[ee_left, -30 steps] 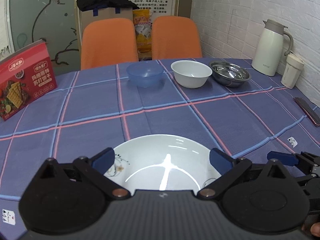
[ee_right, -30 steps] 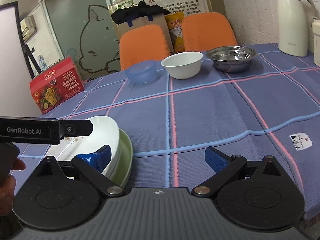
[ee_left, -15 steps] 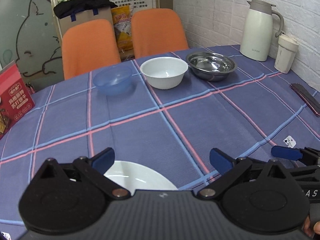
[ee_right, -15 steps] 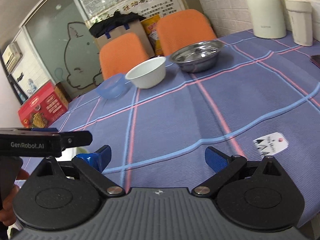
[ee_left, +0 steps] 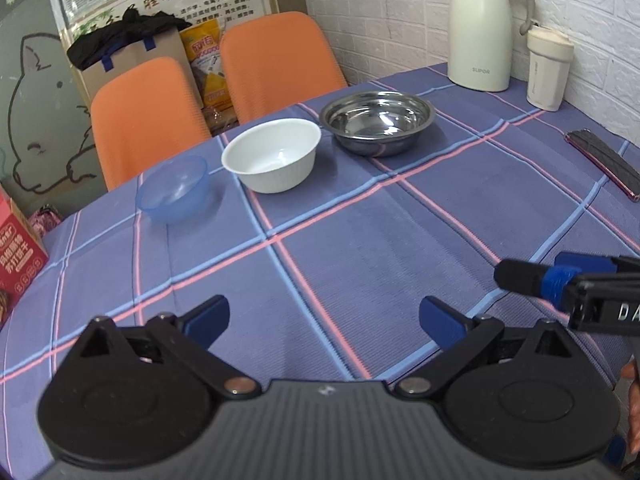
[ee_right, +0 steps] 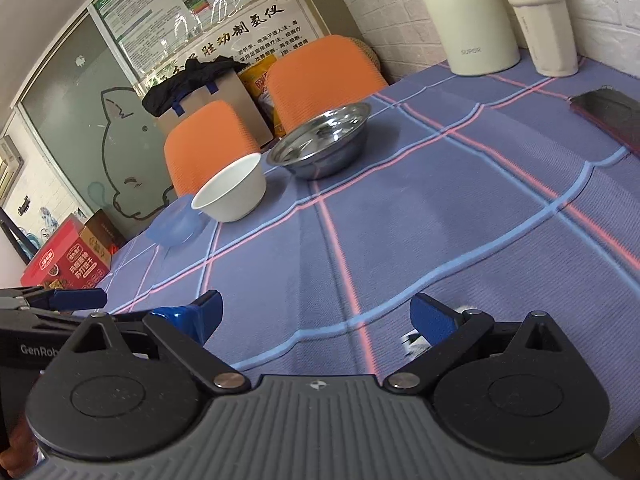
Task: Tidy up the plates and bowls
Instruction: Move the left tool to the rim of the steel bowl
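Three bowls stand in a row at the far side of the table point(ee_left: 360, 240): a blue bowl point(ee_left: 173, 188), a white bowl point(ee_left: 272, 155) and a steel bowl point(ee_left: 377, 122) (none touching another). The left gripper point(ee_left: 324, 318) hovers over bare cloth near the table's front edge, fingers spread wide, holding nothing. The right gripper point(ee_right: 316, 314) hovers just beside it, likewise spread and empty. A jug point(ee_left: 482, 26), cup point(ee_left: 548, 68) and phone point(ee_left: 604, 162) sit well apart, by the wall.

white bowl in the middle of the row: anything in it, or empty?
Empty. The left wrist view looks down into the white bowl and shows only its bare, glossy inside; it stands upright on the tablecloth.
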A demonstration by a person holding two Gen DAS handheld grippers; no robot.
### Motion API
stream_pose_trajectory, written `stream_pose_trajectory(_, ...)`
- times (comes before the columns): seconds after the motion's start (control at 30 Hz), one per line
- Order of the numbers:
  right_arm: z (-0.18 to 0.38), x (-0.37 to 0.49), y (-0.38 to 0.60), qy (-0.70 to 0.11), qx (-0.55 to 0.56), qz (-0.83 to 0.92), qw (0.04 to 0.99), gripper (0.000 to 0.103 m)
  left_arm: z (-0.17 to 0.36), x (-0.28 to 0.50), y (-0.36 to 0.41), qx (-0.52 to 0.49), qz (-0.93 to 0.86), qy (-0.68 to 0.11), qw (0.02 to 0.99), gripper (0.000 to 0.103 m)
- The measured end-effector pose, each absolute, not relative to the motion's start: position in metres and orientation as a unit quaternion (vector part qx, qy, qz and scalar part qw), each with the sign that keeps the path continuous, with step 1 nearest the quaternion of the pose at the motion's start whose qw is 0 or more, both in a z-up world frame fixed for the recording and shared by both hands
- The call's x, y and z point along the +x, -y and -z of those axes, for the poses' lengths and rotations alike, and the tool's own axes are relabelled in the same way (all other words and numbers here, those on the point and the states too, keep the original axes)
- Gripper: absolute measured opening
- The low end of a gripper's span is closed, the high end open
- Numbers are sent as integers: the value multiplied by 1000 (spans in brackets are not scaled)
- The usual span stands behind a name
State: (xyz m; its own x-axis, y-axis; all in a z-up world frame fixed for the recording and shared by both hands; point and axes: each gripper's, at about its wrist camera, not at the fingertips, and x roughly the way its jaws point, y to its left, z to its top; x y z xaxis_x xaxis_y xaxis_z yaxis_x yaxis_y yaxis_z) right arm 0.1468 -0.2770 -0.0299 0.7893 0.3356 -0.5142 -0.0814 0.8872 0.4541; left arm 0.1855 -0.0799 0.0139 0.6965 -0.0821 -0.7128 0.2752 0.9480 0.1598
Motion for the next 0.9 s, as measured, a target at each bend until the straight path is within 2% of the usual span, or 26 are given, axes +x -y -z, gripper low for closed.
stream_pose_trajectory(0.43,-10,186,301,-246,153,-103,951,88,-27,225,102,160,99,-349,918,100)
stream_pose_trajectory(0.63,-13,231,300,-253,137,-99,953,88,-58,297,100,112,106,-305,940,100)
stream_pose_trajectory(0.77,-14,265,289,-273,111,-104,950,88,-66,365,108,68,126,-314,938,100)
stream_pose_trajectory(0.9,-10,301,276,-301,84,-107,944,88,-50,423,120,62,142,-347,925,100)
